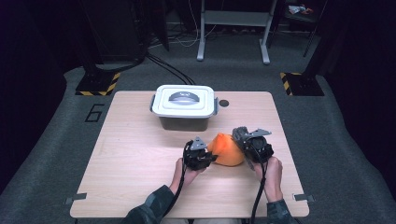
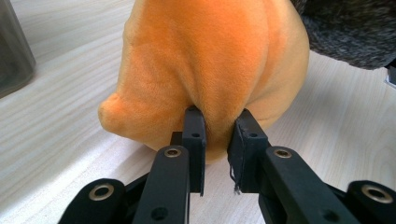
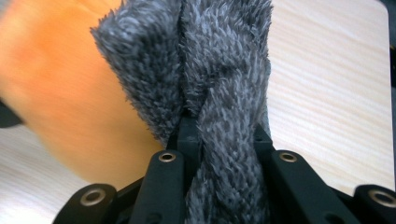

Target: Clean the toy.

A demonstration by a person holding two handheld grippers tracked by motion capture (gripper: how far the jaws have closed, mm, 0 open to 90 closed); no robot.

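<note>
Grippers at work on one orange plush toy (image 1: 227, 150) lying near the front of the counter (image 1: 135, 154): the left gripper (image 1: 208, 157) is pinched tight on a fold of orange fabric, the right gripper (image 1: 241, 138) clamped on the toy's single grey furry part (image 3: 210, 70). The step appears to be a two-handed hold before lifting. Next, both would need to rise together, perhaps toward the one lidded white box (image 1: 185, 106) behind, whose lid is closed.
</note>
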